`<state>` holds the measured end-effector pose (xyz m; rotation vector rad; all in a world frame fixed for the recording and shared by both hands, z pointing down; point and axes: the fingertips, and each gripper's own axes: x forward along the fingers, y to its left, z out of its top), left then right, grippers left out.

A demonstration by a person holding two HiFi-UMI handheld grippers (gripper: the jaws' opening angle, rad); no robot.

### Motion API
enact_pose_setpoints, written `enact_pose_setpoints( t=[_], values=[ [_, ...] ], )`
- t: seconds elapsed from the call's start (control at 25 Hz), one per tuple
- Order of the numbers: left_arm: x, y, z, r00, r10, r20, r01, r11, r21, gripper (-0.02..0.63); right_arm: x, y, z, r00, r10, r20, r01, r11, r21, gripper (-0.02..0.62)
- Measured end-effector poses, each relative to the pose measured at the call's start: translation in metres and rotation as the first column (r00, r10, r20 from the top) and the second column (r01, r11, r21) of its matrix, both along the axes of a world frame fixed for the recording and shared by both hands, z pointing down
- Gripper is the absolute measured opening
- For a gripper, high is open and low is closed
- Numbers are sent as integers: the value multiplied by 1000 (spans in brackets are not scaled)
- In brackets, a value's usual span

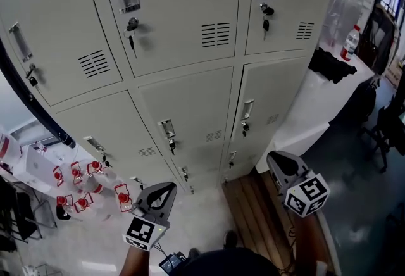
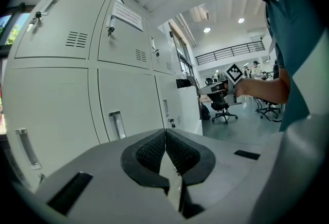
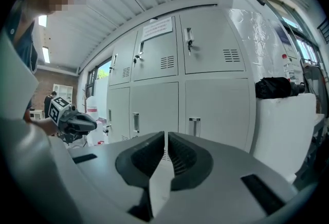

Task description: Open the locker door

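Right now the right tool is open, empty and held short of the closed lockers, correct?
Not open: the right gripper view shows the right tool shut. It is empty and held short of the closed lockers.

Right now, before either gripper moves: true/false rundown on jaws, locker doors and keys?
1. The left gripper and the right gripper both have their jaws together, with nothing between them. True.
2. One door stands open. False: every visible locker door is closed.
3. The right gripper touches a door handle. False: it is held apart from every locker door.
4. A key hangs in the upper middle door's lock. True.
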<state>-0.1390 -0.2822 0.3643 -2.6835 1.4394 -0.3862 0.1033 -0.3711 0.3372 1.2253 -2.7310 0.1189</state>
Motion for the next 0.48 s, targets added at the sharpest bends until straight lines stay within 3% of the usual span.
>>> enact_pose_setpoints(
  t=[0.48],
  values=[
    [-9,-4,20,994,-107,-24,106,993,-45,18,-21,-91,14,999,-50,-17,50,999,22,40]
  ],
)
